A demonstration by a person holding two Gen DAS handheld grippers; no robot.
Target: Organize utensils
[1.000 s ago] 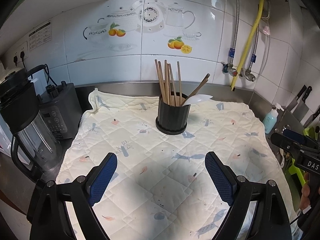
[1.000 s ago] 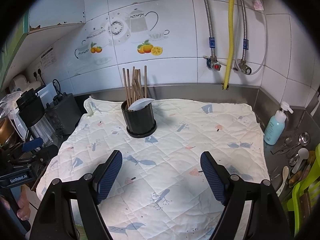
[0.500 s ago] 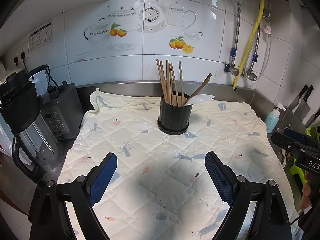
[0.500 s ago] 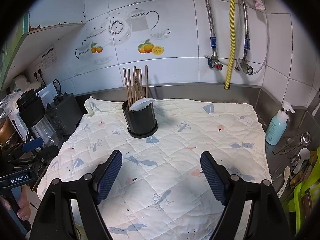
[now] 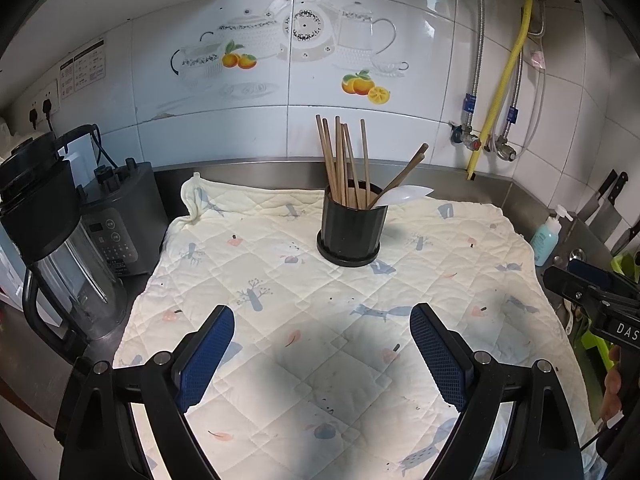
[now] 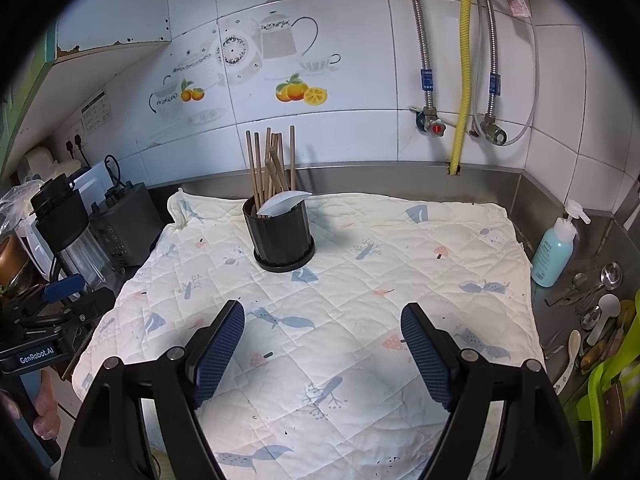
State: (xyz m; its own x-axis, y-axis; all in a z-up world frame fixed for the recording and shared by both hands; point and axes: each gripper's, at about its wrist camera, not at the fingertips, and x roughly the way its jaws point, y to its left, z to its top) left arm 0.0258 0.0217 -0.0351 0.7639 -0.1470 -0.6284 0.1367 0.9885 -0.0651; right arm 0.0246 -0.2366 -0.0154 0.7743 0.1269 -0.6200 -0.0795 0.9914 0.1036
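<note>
A black utensil holder [image 5: 350,228] stands upright on a quilted cloth [image 5: 280,280]; it also shows in the right wrist view [image 6: 282,238]. It holds several wooden chopsticks [image 5: 340,160] and a white spoon [image 5: 404,194]. My left gripper [image 5: 322,350] is open and empty, low over the near part of the cloth. My right gripper [image 6: 322,346] is open and empty, also over the near part of the cloth [image 6: 360,280]. Loose spoons and utensils [image 6: 596,312] lie on the steel counter to the right.
A blender [image 5: 52,240] and a black appliance [image 5: 120,220] stand at the left edge. A blue soap bottle [image 6: 554,250] stands at the right of the cloth. Valves and hoses [image 6: 460,120] hang on the tiled wall. Knives [image 5: 608,200] hang at the far right.
Both grippers have drawn back slightly from the holder and stay open. Nothing on the cloth has moved.
</note>
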